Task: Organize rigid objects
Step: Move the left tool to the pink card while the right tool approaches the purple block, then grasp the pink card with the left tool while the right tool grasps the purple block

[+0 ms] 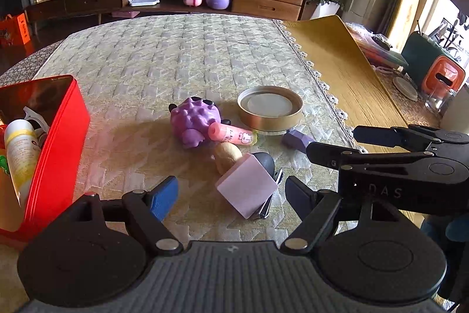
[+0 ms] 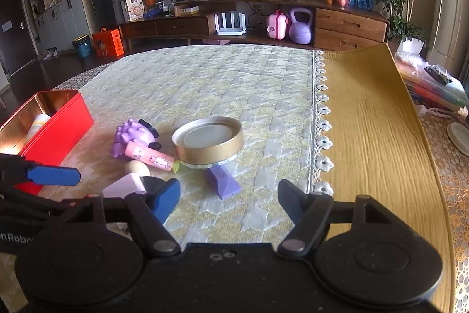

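A pile of small objects lies on the quilted table: a purple bumpy toy point(image 1: 195, 121) point(image 2: 133, 137), a pink tube point(image 1: 233, 134) point(image 2: 151, 157), a wooden egg point(image 1: 227, 156) point(image 2: 137, 167), a pink block point(image 1: 247, 189) point(image 2: 124, 188) over a black object point(image 1: 265, 162), a purple block point(image 1: 297, 139) point(image 2: 222, 181) and a gold round lid point(image 1: 269, 107) point(image 2: 208, 140). My left gripper point(image 1: 231, 195) is open, just before the pink block. My right gripper point(image 2: 230, 200) is open, just before the purple block. A red tin box point(image 1: 55, 143) point(image 2: 55, 122) at the left holds a white bottle point(image 1: 20, 148).
A yellow mat point(image 2: 372, 122) covers the table's right side past the lace edge. Clutter and an orange container point(image 1: 442, 75) sit at the far right. A wooden sideboard point(image 2: 293, 22) stands beyond the table. My right gripper's body point(image 1: 404, 163) shows in the left wrist view.
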The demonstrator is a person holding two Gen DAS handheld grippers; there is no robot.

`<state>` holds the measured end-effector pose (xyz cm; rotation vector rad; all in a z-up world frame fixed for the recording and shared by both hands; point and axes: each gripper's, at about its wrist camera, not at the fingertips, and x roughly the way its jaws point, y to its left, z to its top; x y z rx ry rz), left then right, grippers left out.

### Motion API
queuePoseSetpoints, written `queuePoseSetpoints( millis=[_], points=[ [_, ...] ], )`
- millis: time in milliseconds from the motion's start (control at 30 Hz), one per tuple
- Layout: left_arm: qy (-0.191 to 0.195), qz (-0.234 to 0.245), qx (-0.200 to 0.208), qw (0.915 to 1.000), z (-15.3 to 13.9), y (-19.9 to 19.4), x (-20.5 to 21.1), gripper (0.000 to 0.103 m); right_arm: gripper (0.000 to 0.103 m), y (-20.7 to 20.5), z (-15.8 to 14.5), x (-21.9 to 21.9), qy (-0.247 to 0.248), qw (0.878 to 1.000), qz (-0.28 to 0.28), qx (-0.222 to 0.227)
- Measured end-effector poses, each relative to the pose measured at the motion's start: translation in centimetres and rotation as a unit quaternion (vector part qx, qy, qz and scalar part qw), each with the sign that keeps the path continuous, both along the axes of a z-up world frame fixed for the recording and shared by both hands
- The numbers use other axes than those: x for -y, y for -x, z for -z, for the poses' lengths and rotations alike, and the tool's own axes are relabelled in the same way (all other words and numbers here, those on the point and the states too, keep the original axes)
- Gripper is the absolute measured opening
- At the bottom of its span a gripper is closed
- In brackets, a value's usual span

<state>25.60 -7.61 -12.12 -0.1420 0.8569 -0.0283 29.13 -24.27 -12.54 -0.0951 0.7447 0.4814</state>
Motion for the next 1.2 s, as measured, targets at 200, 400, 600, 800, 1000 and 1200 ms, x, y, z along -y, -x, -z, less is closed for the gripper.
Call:
queuePoseSetpoints(
  millis=[200,400,600,800,1000,1200],
  points=[
    [0.037,-0.042,-0.024,0.9982,1.3,-1.3,-0.7,0.080,0.067,-2.2,0.8,0.4,-0.034,0.999,0.002,-0.034],
    [0.077,-0.060,-0.036,0.9946,2.0,-2.1,-1.5,0.079,0.054,-2.5,1.5,0.3,-0.045,0.998,-0.018,-0.039],
    [0.087,-0.060,-0.035,0.9937,2.6,-2.1,-1.4,0.078,0.043,-2.9,2.2,-0.1,-0.056,0.997,-0.019,-0.054],
    [0.100,-0.050,-0.034,0.9932,2.5,-2.1,-1.5,0.058,0.034,-2.7,2.3,-0.5,-0.058,0.997,-0.013,-0.047],
    [0.107,-0.028,-0.033,0.9933,2.5,-1.8,-1.2,0.039,0.022,-2.5,2.3,-0.4,-0.059,0.997,-0.005,-0.046],
    [0.110,-0.023,-0.033,0.9931,2.2,-1.4,-1.6,0.035,0.021,-1.8,2.1,-0.3,-0.062,0.997,0.009,-0.049]
  ],
)
